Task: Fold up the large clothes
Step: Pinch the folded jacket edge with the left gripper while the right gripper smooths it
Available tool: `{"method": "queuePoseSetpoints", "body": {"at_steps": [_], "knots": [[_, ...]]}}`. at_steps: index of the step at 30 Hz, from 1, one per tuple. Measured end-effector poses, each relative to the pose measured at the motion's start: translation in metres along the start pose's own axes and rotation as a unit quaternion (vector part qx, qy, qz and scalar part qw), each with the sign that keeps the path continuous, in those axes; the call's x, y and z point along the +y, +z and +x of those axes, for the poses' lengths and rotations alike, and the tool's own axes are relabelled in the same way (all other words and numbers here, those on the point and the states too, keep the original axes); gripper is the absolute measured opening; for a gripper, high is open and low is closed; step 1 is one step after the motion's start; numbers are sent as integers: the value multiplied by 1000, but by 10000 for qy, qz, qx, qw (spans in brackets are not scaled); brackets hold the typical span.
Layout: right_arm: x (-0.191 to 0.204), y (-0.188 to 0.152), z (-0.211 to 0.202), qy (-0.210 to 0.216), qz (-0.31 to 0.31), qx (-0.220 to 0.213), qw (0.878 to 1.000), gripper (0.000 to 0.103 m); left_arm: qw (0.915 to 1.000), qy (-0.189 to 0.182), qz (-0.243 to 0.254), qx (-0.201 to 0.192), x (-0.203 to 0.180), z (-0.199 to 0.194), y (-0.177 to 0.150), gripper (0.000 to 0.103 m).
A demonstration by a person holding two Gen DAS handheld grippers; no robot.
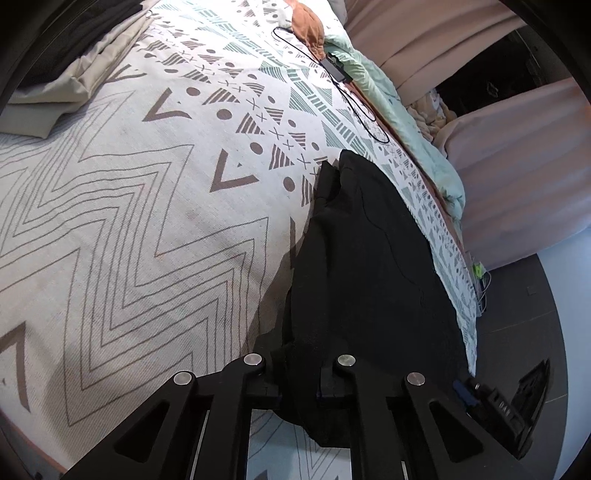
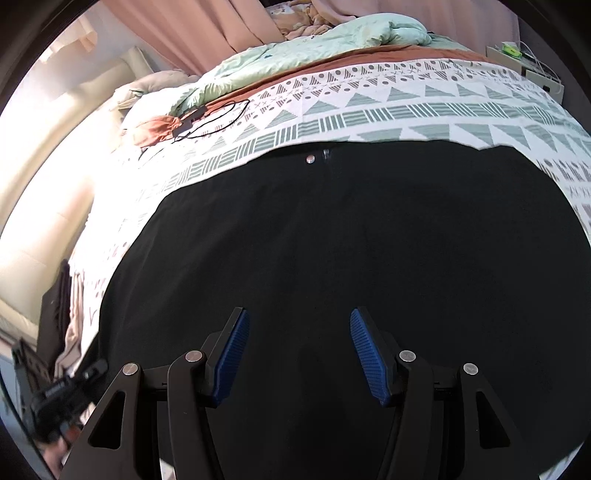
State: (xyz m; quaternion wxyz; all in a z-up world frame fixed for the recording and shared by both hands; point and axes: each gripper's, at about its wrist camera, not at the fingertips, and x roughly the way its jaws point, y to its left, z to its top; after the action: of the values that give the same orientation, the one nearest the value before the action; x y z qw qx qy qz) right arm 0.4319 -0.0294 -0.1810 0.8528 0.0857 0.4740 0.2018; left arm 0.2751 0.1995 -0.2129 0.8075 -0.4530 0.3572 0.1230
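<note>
Black trousers (image 2: 351, 240) lie spread flat on the bed, on top of the patterned blanket (image 1: 147, 221), and they fill most of the right wrist view. Their waistband is at the far side, where a small metal button (image 2: 310, 158) shows near the middle. In the left wrist view one part of the same garment (image 1: 362, 266) is lifted from the blanket and hangs as a dark fold near the bed edge.

Behind the trousers a pale green duvet (image 2: 295, 55) is bunched along the far side of the bed, and pink curtains (image 2: 192, 26) hang behind it. A folded beige cloth (image 1: 74, 74) lies at the far corner in the left view. A thin black cable (image 2: 218, 114) curls on the blanket, well apart from the trousers.

The left gripper (image 1: 300, 373) has its jaws clenched on the black cloth. The right gripper (image 2: 300, 354) hovers over the trousers with its jaws released, the blue pads (image 2: 232, 354) wide apart.
</note>
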Motion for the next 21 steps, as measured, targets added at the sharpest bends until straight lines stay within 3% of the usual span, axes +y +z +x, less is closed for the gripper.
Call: {"method": "queuePoseSetpoints", "body": {"at_steps": [15, 21], "knots": [[-8, -98, -33, 683, 98, 164, 9975, 57, 9992, -265, -97, -270, 13, -47, -12, 9], [-2, -117, -43, 859, -6, 6, 9963, 43, 9987, -366, 35, -352, -5, -58, -10, 9]]}}
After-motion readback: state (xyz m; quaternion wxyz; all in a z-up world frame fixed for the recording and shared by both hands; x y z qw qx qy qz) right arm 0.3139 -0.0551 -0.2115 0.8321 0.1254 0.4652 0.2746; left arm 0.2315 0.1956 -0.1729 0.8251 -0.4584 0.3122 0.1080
